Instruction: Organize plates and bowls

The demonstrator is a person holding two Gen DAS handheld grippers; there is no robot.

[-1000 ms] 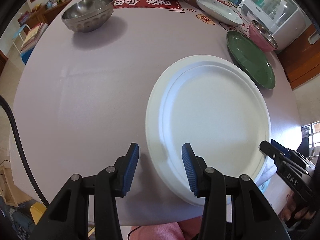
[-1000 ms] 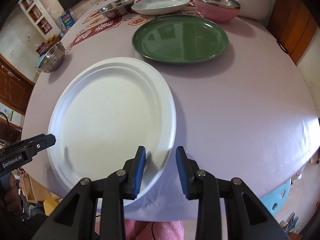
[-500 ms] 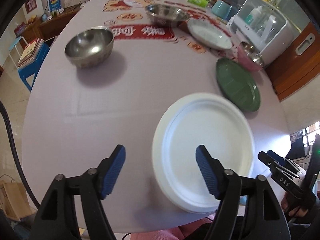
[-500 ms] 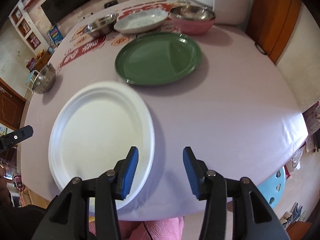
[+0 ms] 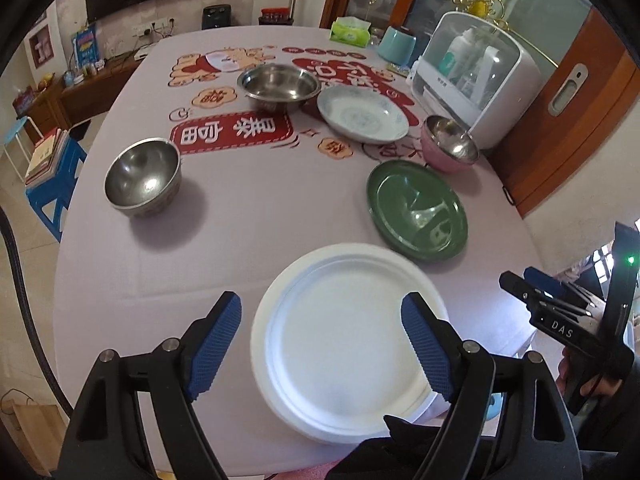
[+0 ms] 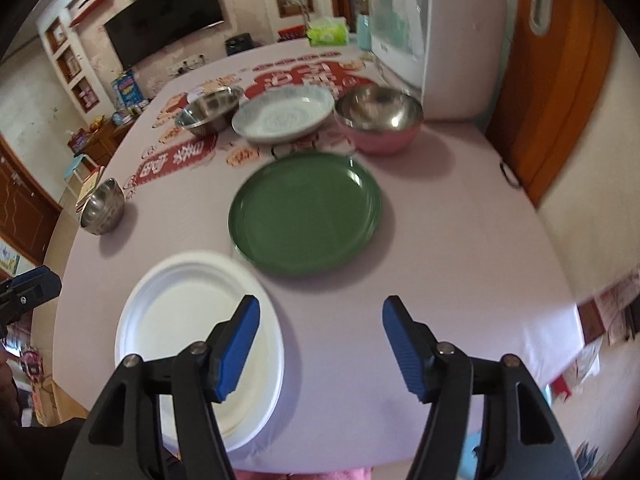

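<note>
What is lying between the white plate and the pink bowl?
The green plate lies between the white plate and the pink bowl, clearest in the right wrist view.

Home dining room, wall-mounted television (image 6: 166, 16), cloth-covered dining table (image 5: 248, 200), countertop dish cabinet (image 5: 476, 80), tissue pack (image 5: 351, 33)

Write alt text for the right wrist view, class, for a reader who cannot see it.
The right gripper, its jaws opening and holding nothing, hangs above a lilac-clothed table. Below its left finger lies a round white paper plate; beyond sit a round green plate, a pink-sided steel bowl and a patterned white dish.
</note>
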